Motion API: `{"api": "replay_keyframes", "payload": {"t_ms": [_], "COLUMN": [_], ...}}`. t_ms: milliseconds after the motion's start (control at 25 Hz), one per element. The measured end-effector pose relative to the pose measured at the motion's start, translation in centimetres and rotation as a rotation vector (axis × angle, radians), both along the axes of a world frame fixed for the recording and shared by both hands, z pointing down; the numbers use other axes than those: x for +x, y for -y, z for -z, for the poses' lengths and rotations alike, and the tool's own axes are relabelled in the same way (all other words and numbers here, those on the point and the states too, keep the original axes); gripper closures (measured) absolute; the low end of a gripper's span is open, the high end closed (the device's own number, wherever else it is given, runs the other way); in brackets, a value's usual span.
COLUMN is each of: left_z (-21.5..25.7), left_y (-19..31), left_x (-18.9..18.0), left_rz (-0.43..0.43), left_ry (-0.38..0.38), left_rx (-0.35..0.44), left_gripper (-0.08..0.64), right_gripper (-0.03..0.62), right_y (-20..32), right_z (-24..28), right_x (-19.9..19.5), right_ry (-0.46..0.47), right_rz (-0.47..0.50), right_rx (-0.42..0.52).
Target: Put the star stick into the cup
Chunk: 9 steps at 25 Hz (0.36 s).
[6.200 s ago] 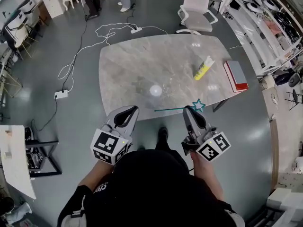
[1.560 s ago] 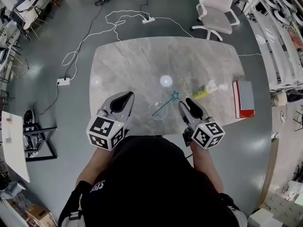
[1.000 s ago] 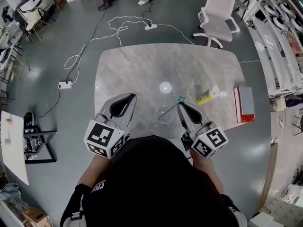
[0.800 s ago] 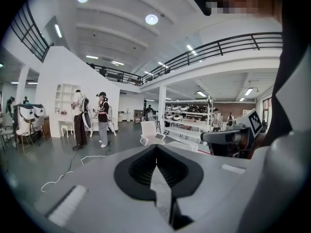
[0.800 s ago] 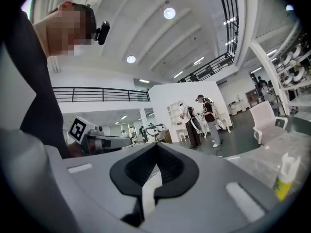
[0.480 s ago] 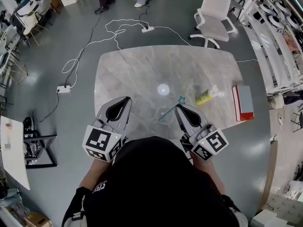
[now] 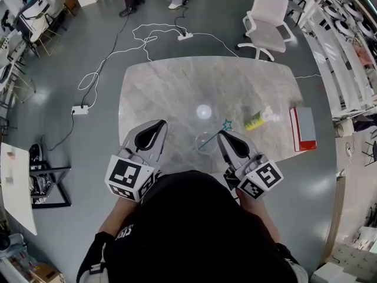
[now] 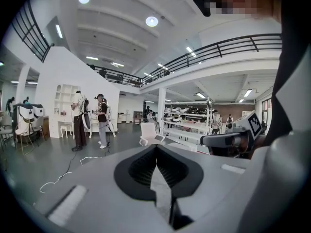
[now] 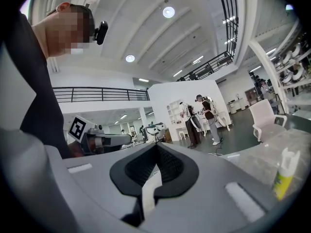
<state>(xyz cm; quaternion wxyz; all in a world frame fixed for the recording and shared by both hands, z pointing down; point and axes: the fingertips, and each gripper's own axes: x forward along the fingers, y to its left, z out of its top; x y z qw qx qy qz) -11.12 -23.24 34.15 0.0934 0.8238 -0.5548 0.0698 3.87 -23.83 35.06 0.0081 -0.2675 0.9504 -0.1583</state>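
Both pairs of jaws are pressed together, empty: left gripper (image 7: 159, 126) and right gripper (image 7: 222, 135) hover at the table's (image 7: 165, 93) near edge. Between them, the star stick (image 7: 215, 135) leans in the clear cup (image 7: 204, 142). Insertion looks done; next, just pull away without nudging it.

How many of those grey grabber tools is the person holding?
2. The left hand-held gripper is left of the clear cup, the right hand-held gripper just right of it. None seem hidden.
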Motion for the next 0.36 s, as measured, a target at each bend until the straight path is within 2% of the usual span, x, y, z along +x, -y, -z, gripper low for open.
{"api": "replay_keyframes", "payload": {"t_ms": [360], "left_z": [0.16], "left_y": [-0.08], "left_x": [-0.24], "left_rz": [-0.002], "left_ry": [0.010], "left_rx": [0.000], "left_gripper": [0.557], "right_gripper": [0.580], "right_y": [0.03], "right_z": [0.10], "right_x": [-0.24], "right_ry": [0.005], "right_rz": [-0.006], "right_rx": [0.001]}}
